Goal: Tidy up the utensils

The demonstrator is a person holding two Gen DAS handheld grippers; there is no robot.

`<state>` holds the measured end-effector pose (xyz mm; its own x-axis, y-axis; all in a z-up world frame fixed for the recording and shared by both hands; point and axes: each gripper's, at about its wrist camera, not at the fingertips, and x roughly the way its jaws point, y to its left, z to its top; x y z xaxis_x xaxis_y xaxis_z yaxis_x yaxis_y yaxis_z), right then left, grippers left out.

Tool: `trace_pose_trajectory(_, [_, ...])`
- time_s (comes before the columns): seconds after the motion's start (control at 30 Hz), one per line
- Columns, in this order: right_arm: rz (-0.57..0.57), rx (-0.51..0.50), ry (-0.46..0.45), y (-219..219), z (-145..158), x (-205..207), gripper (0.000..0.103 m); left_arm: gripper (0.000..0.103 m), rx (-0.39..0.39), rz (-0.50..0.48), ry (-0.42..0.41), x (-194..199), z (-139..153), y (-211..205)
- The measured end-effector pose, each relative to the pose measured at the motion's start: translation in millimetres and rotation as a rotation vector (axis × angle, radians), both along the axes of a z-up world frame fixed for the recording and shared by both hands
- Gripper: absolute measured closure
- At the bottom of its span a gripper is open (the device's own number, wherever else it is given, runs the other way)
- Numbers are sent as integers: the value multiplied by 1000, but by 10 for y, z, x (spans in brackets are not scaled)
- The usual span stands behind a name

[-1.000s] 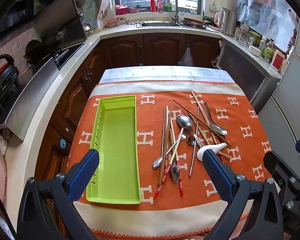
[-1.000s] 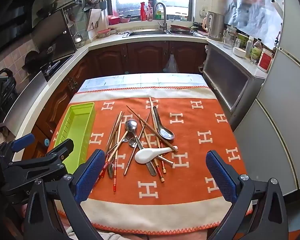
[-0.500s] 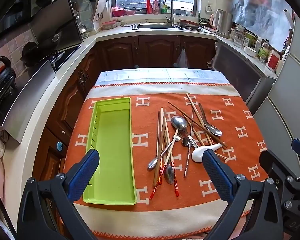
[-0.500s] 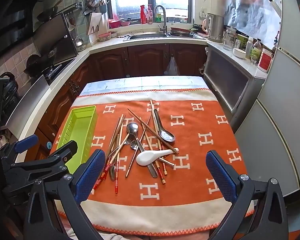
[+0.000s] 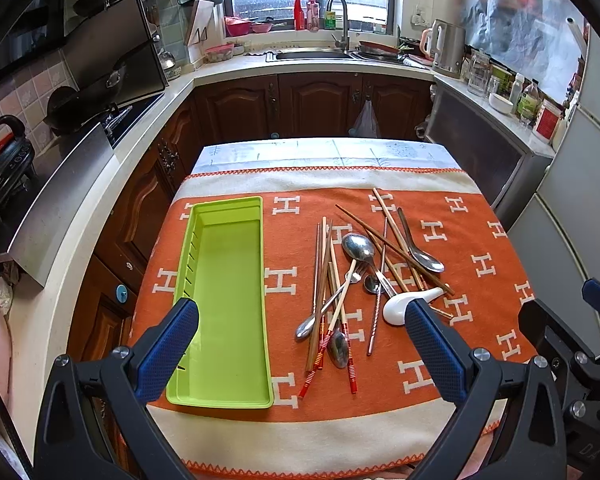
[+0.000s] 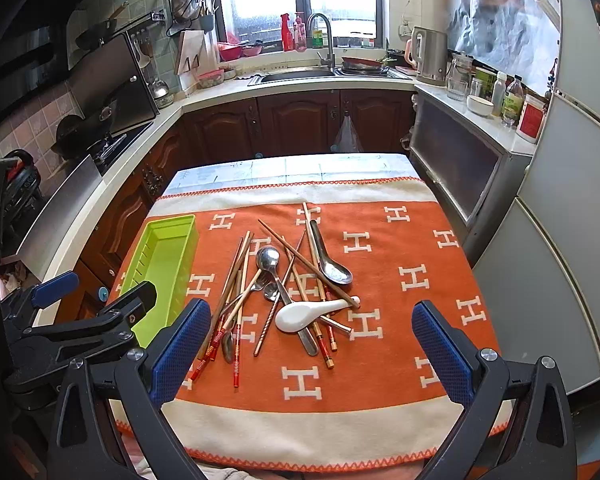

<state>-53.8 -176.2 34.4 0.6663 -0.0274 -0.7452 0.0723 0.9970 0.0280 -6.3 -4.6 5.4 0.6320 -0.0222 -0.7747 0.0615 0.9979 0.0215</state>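
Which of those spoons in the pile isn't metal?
The white ceramic spoon at the near edge of the pile; the other spoons, like the big steel one, are shiny metal.

table (image 6: 284,168) under orange blanket (image 6: 380,360), green tray (image 5: 224,300), utensil pile (image 6: 284,292)

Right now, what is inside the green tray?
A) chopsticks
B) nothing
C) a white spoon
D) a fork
B: the green tray shows only its bare floor, while the white spoon and chopsticks lie in a pile on the orange cloth beside it.
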Motion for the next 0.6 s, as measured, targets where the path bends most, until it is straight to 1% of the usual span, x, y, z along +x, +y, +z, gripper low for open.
trace_pose_trajectory(0.1, [0,-1,1,2,7,-1,1,1,19,8,2,-1,4,-13])
trace_pose_trajectory(0.6, [5,2,0,100,78,6,1,1,-1,6,2,-2,-2,-11])
